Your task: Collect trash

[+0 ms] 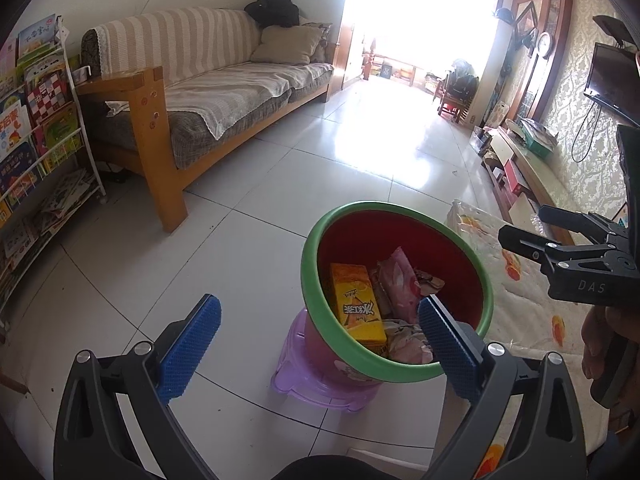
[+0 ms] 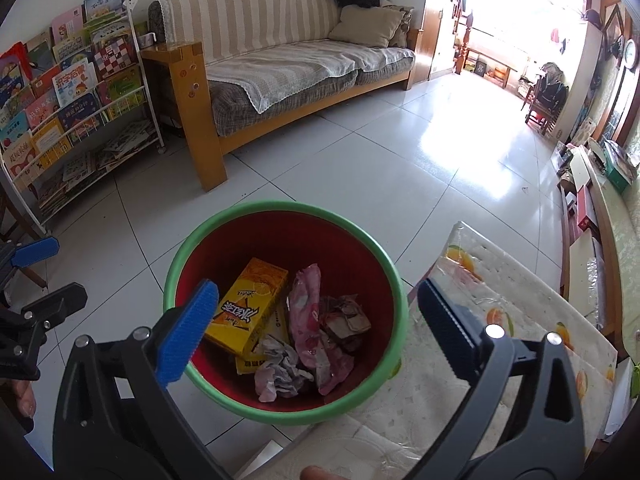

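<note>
— Both your claws are spread wide and carrying nothing. Far left stands the book rack (image 2: 76,92), then the striped sofa (image 2: 288,52).

— And your left claw (image 1: 320,344)?

— It hangs over the floor tiles, its right pad across the bin (image 1: 404,374) rim.

— The trash?

— All down inside that red bin: yellow carton (image 2: 248,310), crumpled paper (image 2: 280,372), pink wrapper (image 2: 310,328), brown scrap (image 2: 346,316).

— Your right claw (image 2: 318,334) hovers directly above the bin mouth. Rightmost, the fruit-print tabletop (image 2: 520,320) sits just beside the bin.
</note>
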`<state>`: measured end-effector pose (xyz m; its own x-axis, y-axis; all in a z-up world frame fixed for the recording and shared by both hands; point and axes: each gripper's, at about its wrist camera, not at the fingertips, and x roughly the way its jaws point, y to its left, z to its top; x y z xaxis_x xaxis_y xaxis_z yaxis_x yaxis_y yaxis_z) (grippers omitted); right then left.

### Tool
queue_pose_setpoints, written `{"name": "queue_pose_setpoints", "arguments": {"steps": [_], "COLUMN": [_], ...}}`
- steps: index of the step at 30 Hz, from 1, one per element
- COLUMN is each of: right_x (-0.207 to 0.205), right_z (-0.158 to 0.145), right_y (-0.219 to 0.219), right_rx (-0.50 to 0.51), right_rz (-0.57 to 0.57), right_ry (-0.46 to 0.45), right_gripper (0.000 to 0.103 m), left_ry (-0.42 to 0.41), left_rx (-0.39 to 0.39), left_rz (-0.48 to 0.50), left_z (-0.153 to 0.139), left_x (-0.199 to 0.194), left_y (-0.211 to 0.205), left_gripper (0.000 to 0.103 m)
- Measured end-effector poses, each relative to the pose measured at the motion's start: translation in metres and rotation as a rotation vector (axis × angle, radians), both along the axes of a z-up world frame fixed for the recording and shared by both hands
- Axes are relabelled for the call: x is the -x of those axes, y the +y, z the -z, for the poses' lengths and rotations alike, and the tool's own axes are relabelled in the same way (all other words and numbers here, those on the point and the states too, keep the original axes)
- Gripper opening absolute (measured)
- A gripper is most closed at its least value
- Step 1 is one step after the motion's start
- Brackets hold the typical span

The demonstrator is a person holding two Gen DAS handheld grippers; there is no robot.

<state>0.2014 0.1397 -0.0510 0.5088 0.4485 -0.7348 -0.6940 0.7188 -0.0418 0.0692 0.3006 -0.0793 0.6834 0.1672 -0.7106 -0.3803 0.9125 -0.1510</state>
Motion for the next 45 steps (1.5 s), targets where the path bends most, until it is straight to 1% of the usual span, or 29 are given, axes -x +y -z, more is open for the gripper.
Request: {"name": "queue_pose_setpoints", "arguments": {"steps": [5,10,17,20,24,26,28,31,35,39,42,45], "right_x": [0.006,0.017,0.036,0.05,0.069,0.08,0.091,0.104,0.118,0.13,0.137,0.141], "right_z": [-0.022,-0.043,-0.068,-0.077,-0.084,-0.085,-0.084,-0.084,-0.086,-0.092,-0.095,-0.095], "right_y": [-0.047,-0.109,-0.2,-0.239,-0.278,-0.293,-0.307,-0.319,-0.325,-0.326,-0.323,-0.318], "right_rx": [-0.046,-0.088,-0.123,-0.153,-0.153,-0.136,-0.133,-0.142,-0.131,-0.133,-0.144,-0.143], "right_rz": [0.064,0.174,0.34,0.409,0.485,0.51,0.524,0.539,0.541,0.539,0.531,0.518], "right_ry": [-0.02,-0.049,-0.095,-0.112,-0.145,-0.168,-0.174,-0.176,-0.196,-0.22,-0.228,-0.231], "right_gripper": [0.098,0.098,0.098,0.098,0.098,0.098,0.098,0.098,0.098,0.098,0.098,0.098], "left_ry": [-0.028,-0.071,-0.135,-0.155,-0.196,-0.207,-0.219,-0.267,-0.315,-0.341,-0.369,-0.378], "left_rx": [-0.02,-0.046,-0.097,-0.121,-0.176,-0.193,-0.193,-0.219,-0.211,-0.213,-0.215,-0.225], "left_rz": [0.057,0.113,0.215,0.254,0.275,0.288,0.306,0.341,0.345,0.345,0.34,0.327], "left_z": [-0.018,-0.042,-0.079,-0.092,-0.107,-0.111,-0.116,-0.125,-0.139,-0.15,-0.156,-0.158], "left_x": [-0.007,-0.01,-0.02,-0.021,-0.017,-0.014,-0.01,0.002,0.015,0.029,0.037,0.043], "left_y": [-0.032,-0.073,-0.147,-0.18,-0.22,-0.236,-0.25,-0.268,-0.285,-0.296,-0.298,-0.298], "left_gripper": [0.095,0.095,0.095,0.095,0.095,0.095,0.095,0.095,0.095,0.095,0.095,0.095]}}
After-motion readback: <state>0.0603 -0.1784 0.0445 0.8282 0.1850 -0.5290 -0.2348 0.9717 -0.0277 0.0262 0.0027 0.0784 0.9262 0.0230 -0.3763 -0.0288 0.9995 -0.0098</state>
